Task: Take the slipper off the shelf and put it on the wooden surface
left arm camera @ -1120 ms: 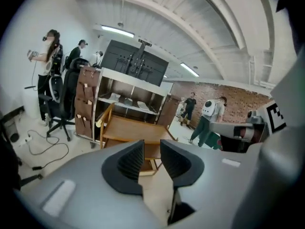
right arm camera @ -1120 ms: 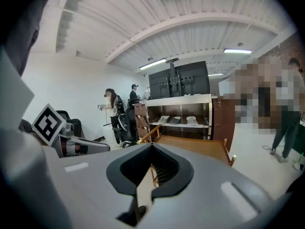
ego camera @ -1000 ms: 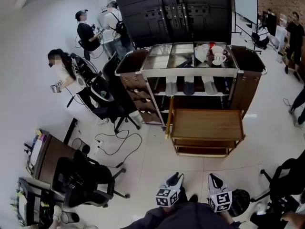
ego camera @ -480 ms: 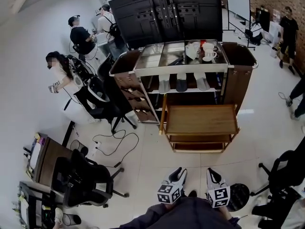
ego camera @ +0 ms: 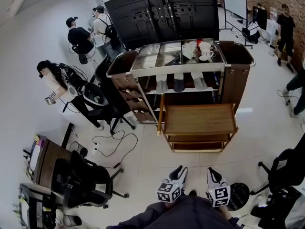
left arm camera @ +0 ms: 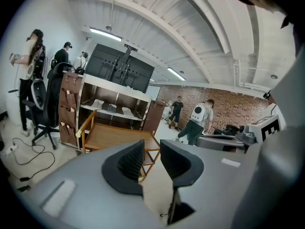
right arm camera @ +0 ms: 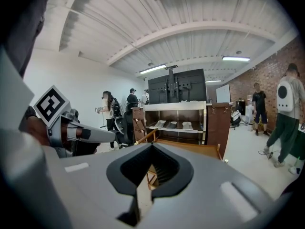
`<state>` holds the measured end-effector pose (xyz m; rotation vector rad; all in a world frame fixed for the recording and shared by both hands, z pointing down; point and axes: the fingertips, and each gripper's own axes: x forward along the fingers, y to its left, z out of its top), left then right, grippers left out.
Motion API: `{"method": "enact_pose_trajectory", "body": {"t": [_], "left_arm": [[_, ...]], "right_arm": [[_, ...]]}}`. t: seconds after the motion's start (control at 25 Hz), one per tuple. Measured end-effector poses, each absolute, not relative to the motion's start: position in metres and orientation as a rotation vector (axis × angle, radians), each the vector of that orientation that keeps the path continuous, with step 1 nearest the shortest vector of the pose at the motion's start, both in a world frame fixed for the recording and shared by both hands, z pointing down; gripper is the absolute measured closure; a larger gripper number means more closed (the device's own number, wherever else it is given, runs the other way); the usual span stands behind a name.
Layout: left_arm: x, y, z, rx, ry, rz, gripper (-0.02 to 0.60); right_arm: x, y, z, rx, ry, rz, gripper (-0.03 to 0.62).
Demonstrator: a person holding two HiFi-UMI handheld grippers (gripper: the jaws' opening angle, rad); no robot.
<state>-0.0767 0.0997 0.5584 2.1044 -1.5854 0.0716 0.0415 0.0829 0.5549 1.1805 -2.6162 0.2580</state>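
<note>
Likely approach leg: left gripper [left arm camera: 151, 156] agape, empty; right gripper [right arm camera: 151, 162] pinched on nothing; slippers [ego camera: 178, 82] sit on shelf [ego camera: 188, 91] far ahead (past wooden table [ego camera: 200, 119]); next needs a forward carry.

The left gripper [left arm camera: 151, 152] and right gripper [right arm camera: 152, 149] are held side by side, tilted slightly downward; the left's jaws are parted, empty; the right's jaws are closed at the tips, empty.
</note>
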Motion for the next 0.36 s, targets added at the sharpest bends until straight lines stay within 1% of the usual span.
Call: {"method": "enact_pose_trajectory", "body": {"t": [0.36], "left_arm": [[-0.084,0.087,0.557,2.079,-1.590,0.057,0.462]], "right_arm": [[0.038,0.070,0.553,1.164,-2.602,0.249,0.594]]}}
